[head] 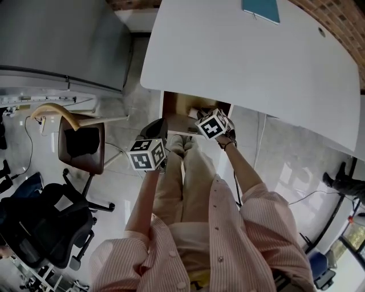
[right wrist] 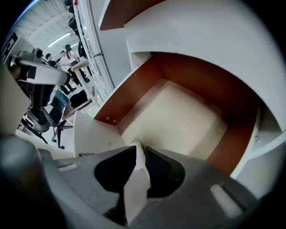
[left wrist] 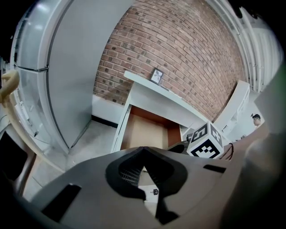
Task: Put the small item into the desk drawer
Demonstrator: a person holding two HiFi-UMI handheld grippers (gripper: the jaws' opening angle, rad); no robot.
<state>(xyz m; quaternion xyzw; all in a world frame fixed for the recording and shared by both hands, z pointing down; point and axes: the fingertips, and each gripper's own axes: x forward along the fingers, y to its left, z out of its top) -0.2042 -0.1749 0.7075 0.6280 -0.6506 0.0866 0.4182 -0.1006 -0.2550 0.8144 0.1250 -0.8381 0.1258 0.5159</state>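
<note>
Entry: small item (right wrist: 135,190), not yet deposited
We grip it in our right gripper (right wrist: 139,154), open drawer (right wrist: 178,118) at 12 o'clock; left gripper (left wrist: 143,150) closed, empty; release outstanding

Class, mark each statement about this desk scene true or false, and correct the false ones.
1. The desk drawer stands open. True.
2. The right gripper holds a small white item in its jaws. True.
3. The small white item lies on the drawer's bottom. False: the jaws hold it clear of the bottom.
4. The left gripper has its jaws wide apart. False: they are together.
5. A flat teal object lies on the white desk. True.
</note>
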